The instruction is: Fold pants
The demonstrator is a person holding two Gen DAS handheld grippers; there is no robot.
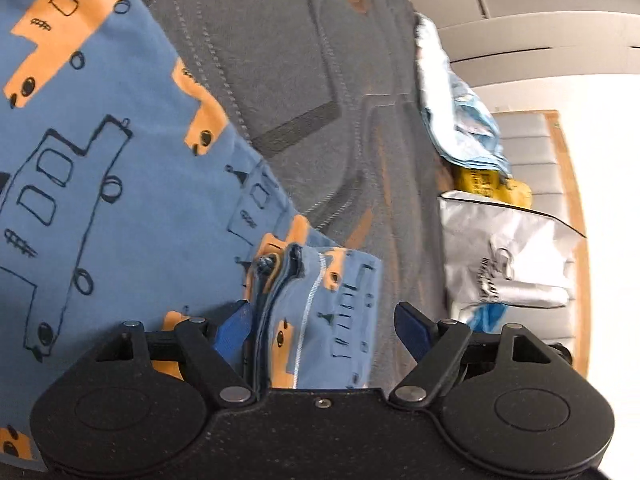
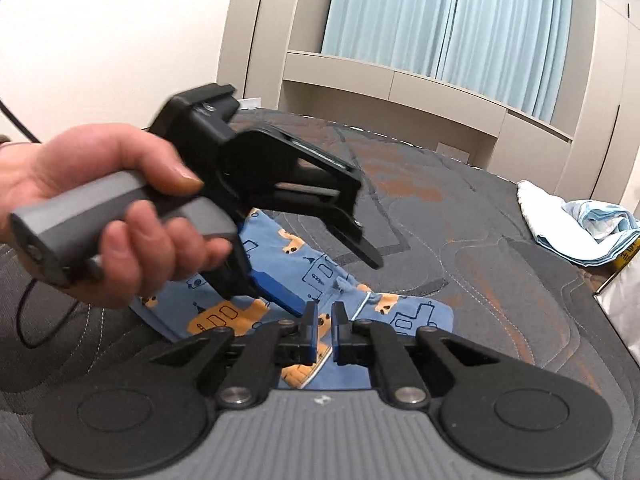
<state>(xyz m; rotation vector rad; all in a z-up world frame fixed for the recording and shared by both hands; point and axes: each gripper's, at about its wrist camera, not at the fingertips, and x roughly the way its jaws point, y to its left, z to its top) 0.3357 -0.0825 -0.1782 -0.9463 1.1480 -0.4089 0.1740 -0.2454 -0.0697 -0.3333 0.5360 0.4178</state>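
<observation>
On a grey quilted bed [image 1: 300, 80] with orange patches: blue pants [image 1: 100, 200] printed with orange and outlined trucks, spread over the near side of the cover. Left tongs [image 1: 324, 320] spread wide, astride the bunched waistband end of the pants, with the cloth right beside one blue pad and well clear of the other. In the right wrist view, a bare hand [image 2: 100, 216] around the grey handle of those tongs, angled down over the pants. Right tongs [image 2: 325, 332] pressed nearly together, pinching a fold of the pants at an orange-printed edge. Beyond the left tongs and to their right, along the bed's side: a crinkled silver bag [image 1: 508, 248], a yellow packet [image 1: 480, 184] and a heap of pale blue cloth [image 1: 460, 120]. Far behind the right tongs: pale blue curtains [image 2: 440, 20] above beige cabinets [image 2: 400, 84].
</observation>
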